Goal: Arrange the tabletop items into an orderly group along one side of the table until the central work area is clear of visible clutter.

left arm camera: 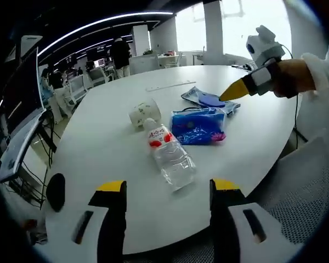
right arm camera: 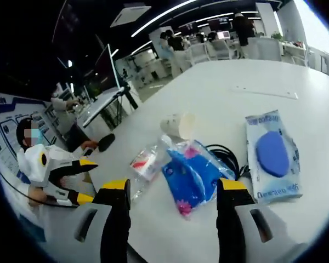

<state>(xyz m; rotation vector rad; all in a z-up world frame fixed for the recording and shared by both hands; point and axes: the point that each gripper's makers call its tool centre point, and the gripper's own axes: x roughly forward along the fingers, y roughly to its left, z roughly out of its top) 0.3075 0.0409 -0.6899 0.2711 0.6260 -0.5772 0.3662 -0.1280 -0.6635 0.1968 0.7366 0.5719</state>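
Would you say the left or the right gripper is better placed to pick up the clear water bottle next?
Probably the left gripper: its open jaws point straight at the water bottle, nothing between. The right gripper hovers over the wipes pack, beyond the blue tissue pack.

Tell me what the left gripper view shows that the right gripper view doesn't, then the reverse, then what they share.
Left gripper view alone: the right gripper reaching in, its yellow tips over the wet-wipe pack.

Right gripper view alone: the left gripper at the table's edge, and a black cable lying between the blue tissue pack and the wet-wipe pack.

Both: the white table, a clear plastic bottle on its side, a tipped white paper cup, the tissue pack, the wet-wipe pack, and each view's own open jaws.
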